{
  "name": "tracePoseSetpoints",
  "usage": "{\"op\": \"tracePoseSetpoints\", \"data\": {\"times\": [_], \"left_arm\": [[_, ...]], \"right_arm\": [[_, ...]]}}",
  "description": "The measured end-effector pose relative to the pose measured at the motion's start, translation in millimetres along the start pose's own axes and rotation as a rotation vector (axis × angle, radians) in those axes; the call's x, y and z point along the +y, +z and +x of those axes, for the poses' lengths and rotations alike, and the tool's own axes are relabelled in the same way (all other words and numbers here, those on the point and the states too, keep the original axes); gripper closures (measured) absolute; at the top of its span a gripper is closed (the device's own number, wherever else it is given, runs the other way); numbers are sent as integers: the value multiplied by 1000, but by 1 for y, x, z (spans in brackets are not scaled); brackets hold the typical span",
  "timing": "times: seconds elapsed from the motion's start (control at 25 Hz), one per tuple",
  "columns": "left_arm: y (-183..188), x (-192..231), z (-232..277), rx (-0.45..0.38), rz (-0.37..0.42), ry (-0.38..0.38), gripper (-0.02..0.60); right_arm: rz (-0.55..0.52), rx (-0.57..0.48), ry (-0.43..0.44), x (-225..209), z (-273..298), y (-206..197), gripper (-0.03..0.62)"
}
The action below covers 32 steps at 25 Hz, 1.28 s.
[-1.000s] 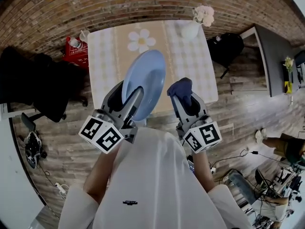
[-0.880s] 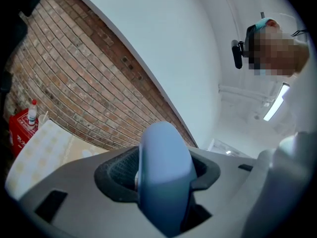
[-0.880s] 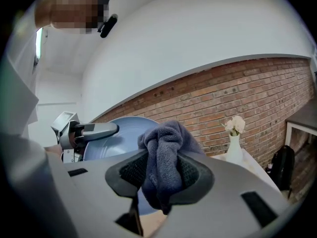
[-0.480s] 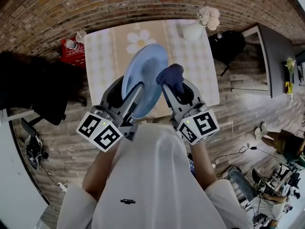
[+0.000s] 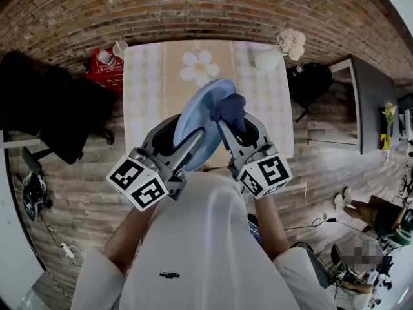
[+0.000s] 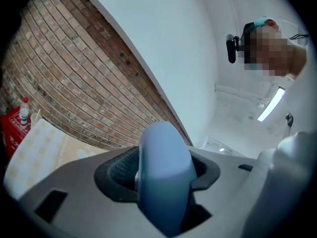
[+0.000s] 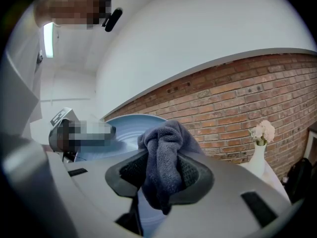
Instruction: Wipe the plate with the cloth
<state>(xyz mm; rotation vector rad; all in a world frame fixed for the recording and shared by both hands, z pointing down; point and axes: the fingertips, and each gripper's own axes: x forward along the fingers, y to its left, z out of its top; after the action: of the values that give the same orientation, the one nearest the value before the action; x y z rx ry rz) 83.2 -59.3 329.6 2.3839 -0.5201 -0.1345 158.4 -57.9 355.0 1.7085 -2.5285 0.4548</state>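
Head view: left gripper (image 5: pixel 189 142) is clamped on the lower rim of the light-blue plate (image 5: pixel 203 118). The plate is held up on edge, tilted, over the near side of the table (image 5: pixel 151 76). The right gripper (image 5: pixel 233 124) pinches a dark blue cloth (image 5: pixel 229 107). The bunched cloth overlaps the plate's upper right part; can't tell if it's actually touching. White vase (image 5: pixel 267 59) at the table's far right corner, red crate (image 5: pixel 103 68) off its left side.

Left gripper view: jaws closed on the plate (image 6: pixel 163 165), which is seen edge-on and sticks up from between them; the gripper (image 6: pixel 163 187) holds nothing else.

Right gripper view: right gripper (image 7: pixel 166 180) jaws are squeezed onto the cloth (image 7: pixel 166 155). The wad bulges above the jaws and a tail hangs below. The plate (image 7: pixel 124 133) face sits just behind and left of the cloth. The vase (image 7: pixel 257 158) is far right.
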Motion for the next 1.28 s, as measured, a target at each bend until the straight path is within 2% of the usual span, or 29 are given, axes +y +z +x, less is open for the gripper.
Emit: {"op": "tracePoseSetpoints", "data": {"times": [0.2, 0.4, 0.52, 0.84, 1.04, 1.28], "left_arm": [[-5, -4, -21, 26, 21, -12, 341], [-11, -16, -36, 72, 81, -51, 341], [-10, -15, -44, 60, 93, -31, 341], [-6, -12, -66, 28, 97, -7, 341], [1, -13, -65, -3, 68, -33, 341], [12, -13, -60, -30, 73, -44, 341]], "right_arm": [[-17, 10, 67, 28, 8, 1, 451], [-31, 13, 93, 43, 20, 6, 451], [-31, 22, 103, 49, 25, 6, 451], [-32, 46, 74, 51, 33, 2, 451], [-18, 60, 23, 34, 33, 0, 451], [-18, 92, -6, 11, 35, -12, 451]]}}
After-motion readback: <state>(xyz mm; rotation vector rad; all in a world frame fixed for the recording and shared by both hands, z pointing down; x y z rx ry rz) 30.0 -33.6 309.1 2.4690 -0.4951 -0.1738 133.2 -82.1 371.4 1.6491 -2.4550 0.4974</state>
